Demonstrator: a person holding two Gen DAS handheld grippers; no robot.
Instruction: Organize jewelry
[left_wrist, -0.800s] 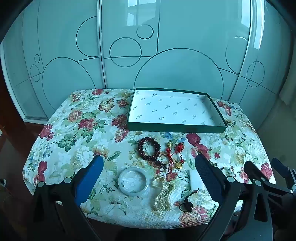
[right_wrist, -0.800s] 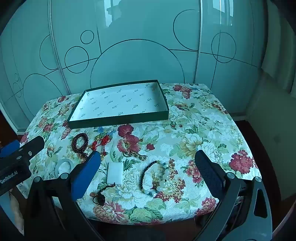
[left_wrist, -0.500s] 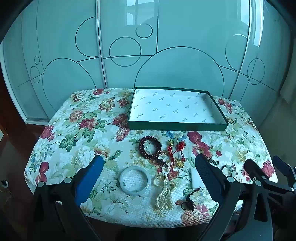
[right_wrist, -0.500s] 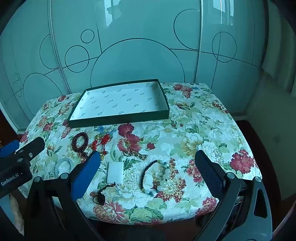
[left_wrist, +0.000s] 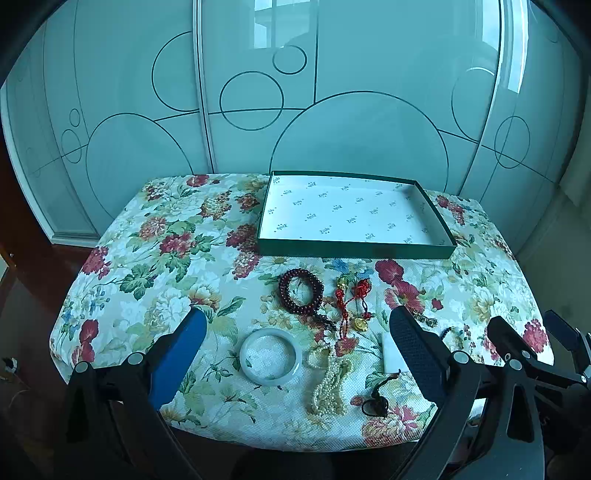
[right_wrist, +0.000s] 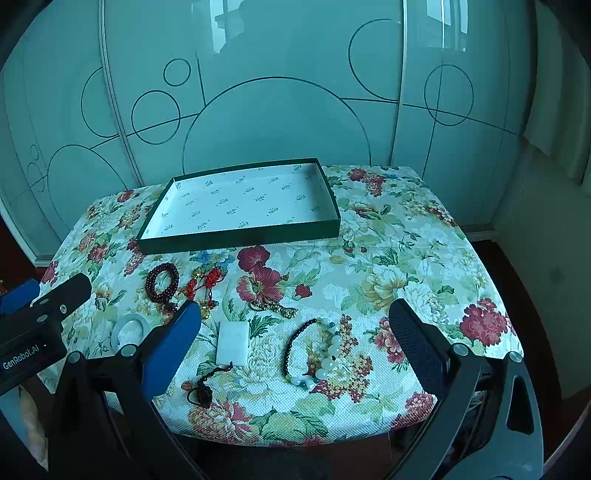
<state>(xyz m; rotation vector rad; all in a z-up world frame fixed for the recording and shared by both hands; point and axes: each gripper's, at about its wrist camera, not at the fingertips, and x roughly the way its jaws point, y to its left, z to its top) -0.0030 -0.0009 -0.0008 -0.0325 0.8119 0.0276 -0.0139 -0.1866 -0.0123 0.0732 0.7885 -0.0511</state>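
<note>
We have both grippers hovering at the near edge of the floral-cloth table, angled down, nothing gripped. Left gripper jaws spread wide and empty; right gripper likewise wide and empty. Between the left fingers: pale jade bangle, cream pearl strand just right of it. Just ahead of those lie the dark red bead bracelet and the red knotted cord with gold charm. Between the right fingers: white rectangular pendant with its dark knotted cord trailing toward us, and the black-bead bracelet with pale green stones right of it. A small brassy chain piece sits just beyond. Shallow green tray with white printed lining sits further ahead of both grippers, with no jewelry in it.
</note>
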